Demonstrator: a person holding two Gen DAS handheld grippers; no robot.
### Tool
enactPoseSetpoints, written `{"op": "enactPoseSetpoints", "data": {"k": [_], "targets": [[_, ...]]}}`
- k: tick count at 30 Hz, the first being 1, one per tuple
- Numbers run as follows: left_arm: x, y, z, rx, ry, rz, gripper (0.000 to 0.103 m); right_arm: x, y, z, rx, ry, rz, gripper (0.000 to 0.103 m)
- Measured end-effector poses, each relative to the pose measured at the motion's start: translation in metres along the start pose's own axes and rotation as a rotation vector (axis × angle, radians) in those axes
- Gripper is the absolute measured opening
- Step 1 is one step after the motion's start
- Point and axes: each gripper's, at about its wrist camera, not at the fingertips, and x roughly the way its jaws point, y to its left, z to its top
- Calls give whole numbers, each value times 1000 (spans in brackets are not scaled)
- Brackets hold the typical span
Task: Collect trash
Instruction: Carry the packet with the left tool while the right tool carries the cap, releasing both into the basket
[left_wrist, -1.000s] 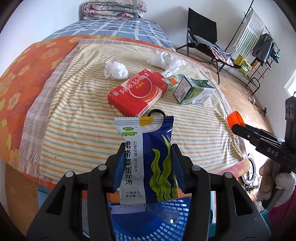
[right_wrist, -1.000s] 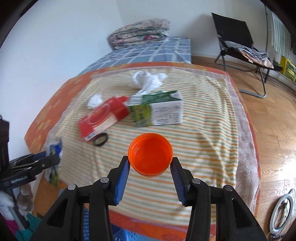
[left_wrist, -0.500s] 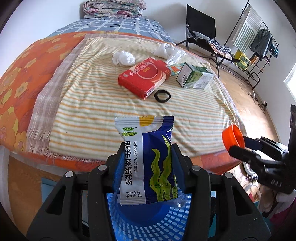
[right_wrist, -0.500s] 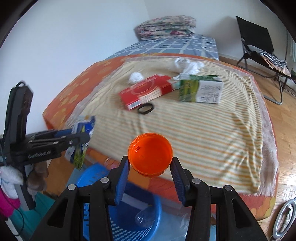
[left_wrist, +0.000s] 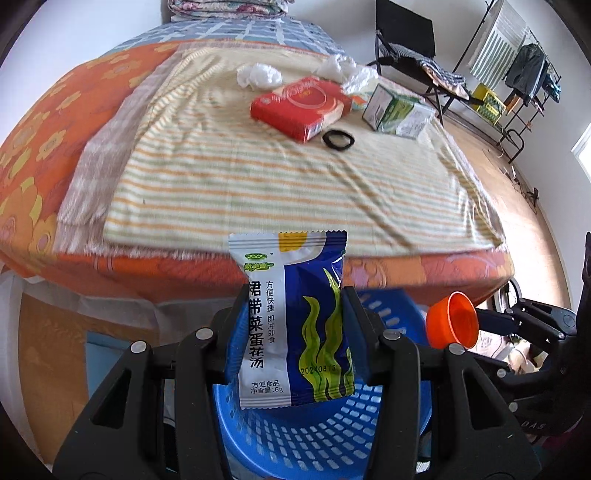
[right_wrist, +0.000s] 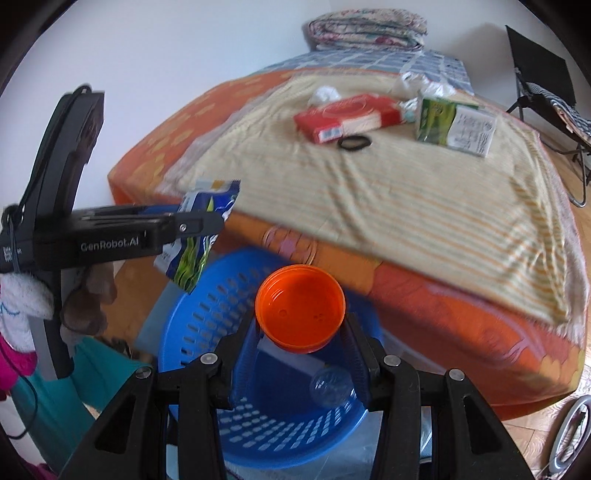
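Note:
My left gripper (left_wrist: 295, 332) is shut on a blue and white soup packet (left_wrist: 291, 317) and holds it upright over the blue perforated basket (left_wrist: 321, 439). The packet also shows in the right wrist view (right_wrist: 195, 240). My right gripper (right_wrist: 301, 336) is shut on an orange cap (right_wrist: 300, 314), held above the basket (right_wrist: 207, 332). The cap shows at the right in the left wrist view (left_wrist: 452, 321). A clear plastic bottle (right_wrist: 330, 384) lies inside the basket.
On the striped bed cover (left_wrist: 258, 184) lie a red box (left_wrist: 301, 107), a green carton (left_wrist: 399, 114), a black ring (left_wrist: 338, 140), and crumpled white tissues (left_wrist: 258, 75). A black folding chair (left_wrist: 406, 33) and a clothes rack (left_wrist: 517, 74) stand beyond the bed.
Both grippers have pulled back from the bed and dropped lower, carrying the packet and the cap over the blue basket. Both stay shut on their items.

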Motion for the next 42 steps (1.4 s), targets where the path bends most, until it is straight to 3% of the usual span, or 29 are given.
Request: {"op": "enactPoseSetpoints", "data": {"k": [24, 26, 28, 31, 34, 42], "targets": [[35, 4, -45, 41, 130, 44, 48, 36, 22, -38, -56, 138, 16, 47], [39, 4, -47, 42, 143, 44, 49, 37, 21, -38, -55, 142, 11, 51], [42, 4, -48, 43, 149, 50, 50, 37, 20, -39, -51, 145, 10, 65], [44, 3, -48, 46, 157, 54, 51, 38, 20, -39, -48, 149, 12, 66], [45, 4, -48, 41, 156, 54, 62, 41, 21, -38, -54, 154, 6, 74], [45, 6, -48, 30, 153, 60, 63, 41, 22, -38, -57, 153, -6, 81]]}}
